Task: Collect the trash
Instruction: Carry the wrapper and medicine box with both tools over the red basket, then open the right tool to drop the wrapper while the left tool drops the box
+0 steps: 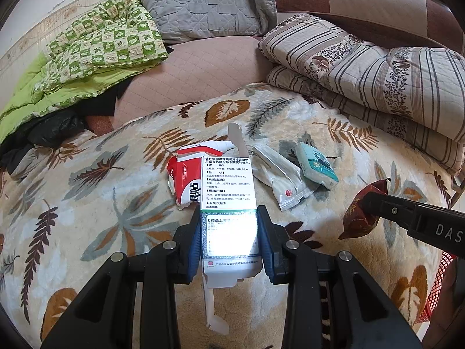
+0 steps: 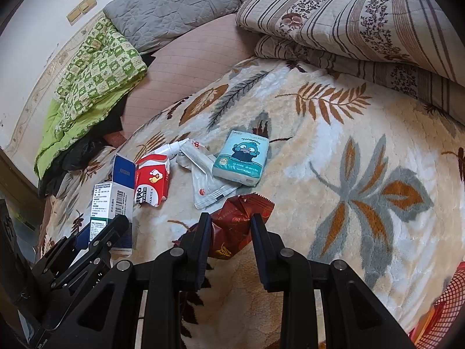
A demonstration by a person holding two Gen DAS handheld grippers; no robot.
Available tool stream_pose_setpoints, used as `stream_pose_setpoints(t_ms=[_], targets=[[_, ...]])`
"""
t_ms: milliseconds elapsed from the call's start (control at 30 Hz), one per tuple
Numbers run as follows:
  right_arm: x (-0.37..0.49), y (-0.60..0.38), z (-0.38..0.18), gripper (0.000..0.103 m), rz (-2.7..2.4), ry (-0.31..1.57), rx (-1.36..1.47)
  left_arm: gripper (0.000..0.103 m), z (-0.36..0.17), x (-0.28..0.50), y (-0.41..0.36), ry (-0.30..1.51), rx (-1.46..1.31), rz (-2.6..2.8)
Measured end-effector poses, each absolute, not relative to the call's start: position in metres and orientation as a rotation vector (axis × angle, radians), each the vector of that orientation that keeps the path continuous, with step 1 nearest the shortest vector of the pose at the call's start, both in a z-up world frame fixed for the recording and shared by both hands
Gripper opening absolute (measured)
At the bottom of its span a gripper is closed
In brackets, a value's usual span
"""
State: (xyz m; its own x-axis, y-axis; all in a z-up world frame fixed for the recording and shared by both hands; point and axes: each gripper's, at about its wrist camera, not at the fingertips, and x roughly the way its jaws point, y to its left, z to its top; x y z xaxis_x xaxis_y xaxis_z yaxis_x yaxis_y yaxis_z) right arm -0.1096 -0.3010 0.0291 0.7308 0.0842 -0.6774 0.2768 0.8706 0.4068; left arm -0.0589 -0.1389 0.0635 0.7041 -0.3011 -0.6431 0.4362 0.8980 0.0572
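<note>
While left hand-held gripper [image 1: 229,226] clamps medicine box [image 1: 228,192], right [image 2: 228,232] clamps wrapper [image 2: 235,226].

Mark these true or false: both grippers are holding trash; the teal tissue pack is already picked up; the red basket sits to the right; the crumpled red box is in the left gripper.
1. Both grippers hold trash: true. The left gripper is shut on the white medicine box, the right gripper on the dark red wrapper.
2. False: the teal tissue pack lies on the blanket.
3. True: red basket.
4. False: the crumpled red box lies loose.
</note>
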Motion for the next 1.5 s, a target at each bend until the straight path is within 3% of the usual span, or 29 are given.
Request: stream_pose_setpoints(t_ms=[467,800,1133,1500], targets=[[-0.112,-0.297,0.038,0.030,-0.223,0.751,0.344,0.033,0.063,-0.060,-0.143,0.679,0.211,-0.423],[-0.141,-0.313,0.057,0.030,-0.215,0.705,0.443,0.033,0.066,-0.076,-0.151,0.691,0.198,-0.524],[-0.268,-0.359,0.063,0.030,-0.301,0.646,0.513,0.033,0.075,-0.143,-0.197,0.703,0.259,-0.885],[-0.440,-0.460,0.026,0.030,-0.575,0.689,0.681,0.034,0.074,-0.260,-0.337,0.791,0.479,-1.363]])
